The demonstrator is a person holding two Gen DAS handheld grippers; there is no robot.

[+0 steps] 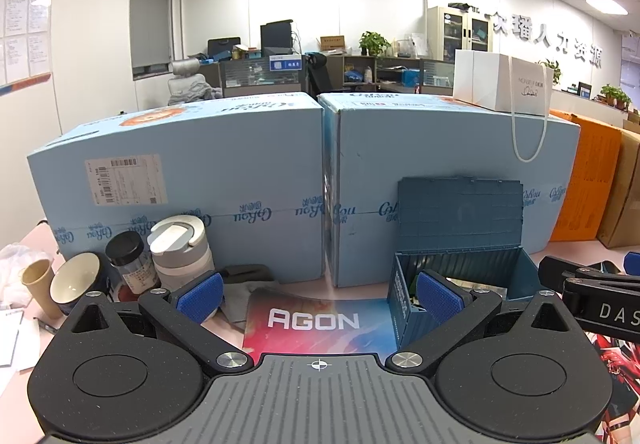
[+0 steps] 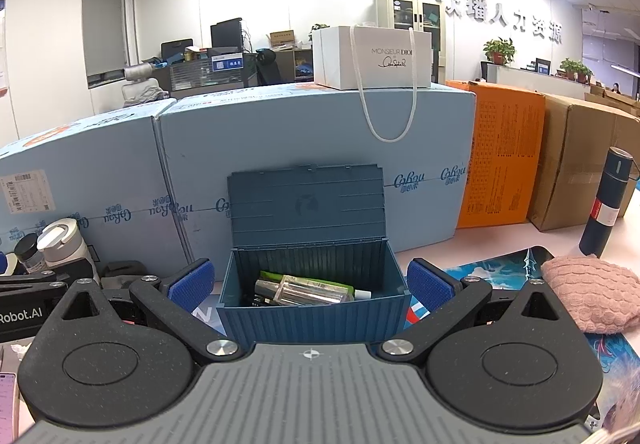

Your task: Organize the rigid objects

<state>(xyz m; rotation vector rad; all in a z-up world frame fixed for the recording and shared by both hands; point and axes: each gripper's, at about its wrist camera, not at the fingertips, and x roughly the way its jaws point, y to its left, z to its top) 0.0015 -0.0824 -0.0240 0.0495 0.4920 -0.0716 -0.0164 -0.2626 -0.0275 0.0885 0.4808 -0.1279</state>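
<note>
A dark blue container-style storage box (image 2: pixel 316 314) stands open on the desk, its lid (image 2: pixel 306 200) leaning back against a light blue carton. Inside lie a clear silvery bottle (image 2: pixel 298 292), a green packet (image 2: pixel 308 280) and a white tube end. My right gripper (image 2: pixel 310 286) is open and empty, its blue pads either side of the box front. My left gripper (image 1: pixel 318 294) is open and empty above the AGON mouse mat (image 1: pixel 316 320), left of the same box (image 1: pixel 460 284). The right gripper's arm (image 1: pixel 592 292) shows at the left view's right edge.
At left stand a grey-lidded tumbler (image 1: pixel 180 252), a black-capped jar (image 1: pixel 130 260), a bowl (image 1: pixel 76 282) and a paper cup (image 1: pixel 38 286). Two light blue cartons (image 1: pixel 200 184) wall the back, with a white Dior bag (image 2: pixel 372 56) on top. A dark blue flask (image 2: pixel 606 204) and pink cloth (image 2: pixel 588 292) sit right.
</note>
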